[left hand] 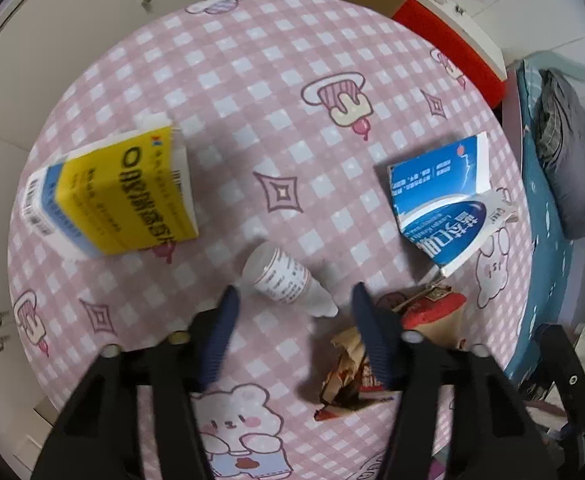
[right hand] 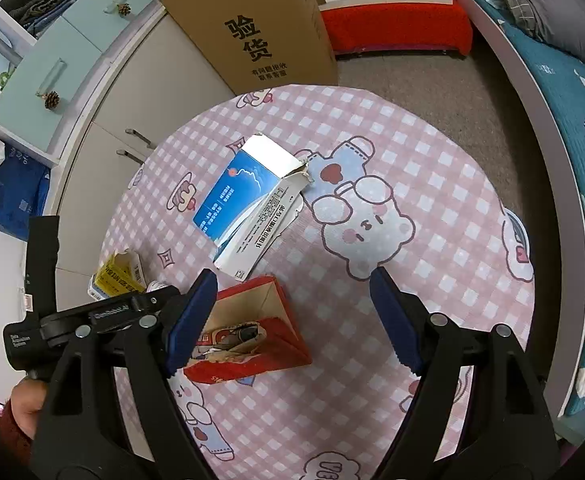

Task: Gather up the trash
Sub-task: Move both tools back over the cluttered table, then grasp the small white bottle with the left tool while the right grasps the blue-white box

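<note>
A round table (right hand: 432,216) under a pink checked cloth with cartoon bears carries all the trash. Beyond its far edge stands a tall cardboard carton (right hand: 260,28) printed with black characters, against pale cabinets (right hand: 160,80).

On the table, the largest piece is a torn blue-and-white box (right hand: 248,204), lying flat near the middle with its open end toward the far side. Left of it, toward the table's left edge, lies a yellow box (left hand: 120,196) with blue and white ends, its flap open. On the near side sits a red paper bag (right hand: 252,328), open at the top, with crumpled printed wrappers inside; it lies just near of the blue-and-white box. Smallest is a little white plastic bottle (left hand: 288,284) on its side, nozzle pointing near and right, between the yellow box and the red bag.

The left gripper (left hand: 294,300) hovers over the bottle with its fingers spread wide, holding nothing; whether the right-hand finger touches the bag is hard to judge. The right gripper (right hand: 294,284) is likewise wide open and empty, its left finger beside the red bag's left edge.
</note>
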The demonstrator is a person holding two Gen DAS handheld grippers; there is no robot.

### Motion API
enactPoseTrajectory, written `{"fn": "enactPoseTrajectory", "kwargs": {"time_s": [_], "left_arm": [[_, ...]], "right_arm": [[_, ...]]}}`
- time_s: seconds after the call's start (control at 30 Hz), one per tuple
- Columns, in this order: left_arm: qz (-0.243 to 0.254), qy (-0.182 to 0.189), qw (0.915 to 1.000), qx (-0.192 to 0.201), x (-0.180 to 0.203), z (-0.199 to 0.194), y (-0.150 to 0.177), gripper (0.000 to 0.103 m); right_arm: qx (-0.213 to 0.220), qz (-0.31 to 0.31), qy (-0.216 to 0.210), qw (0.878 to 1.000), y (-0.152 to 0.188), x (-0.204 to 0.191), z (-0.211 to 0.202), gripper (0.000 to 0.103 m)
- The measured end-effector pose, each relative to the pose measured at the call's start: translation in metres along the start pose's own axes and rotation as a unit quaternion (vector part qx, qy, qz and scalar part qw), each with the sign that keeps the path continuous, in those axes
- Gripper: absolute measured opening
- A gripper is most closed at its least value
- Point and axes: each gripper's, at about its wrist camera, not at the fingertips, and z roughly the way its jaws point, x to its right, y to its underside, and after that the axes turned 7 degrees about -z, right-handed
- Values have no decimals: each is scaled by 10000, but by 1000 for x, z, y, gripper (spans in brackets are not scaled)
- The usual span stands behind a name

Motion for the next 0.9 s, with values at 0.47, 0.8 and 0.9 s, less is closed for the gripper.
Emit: {"fn": "enactPoseTrajectory", "kwargs": {"time_s": [0.47,0.8,0.9], "left_arm": [[504,408,9970,420,19,-20,-21,17],[741,317,9936,795,24,-51,-25,18],[771,292,9932,822,21,-56,-22,18]], "right_arm": [[-319,291,-266,9987,-25,-13,43,77],[-755,448,-357,9955,-41,-21,97,46],[-764,122,-305,9965,-43,-28,101,34]]}}
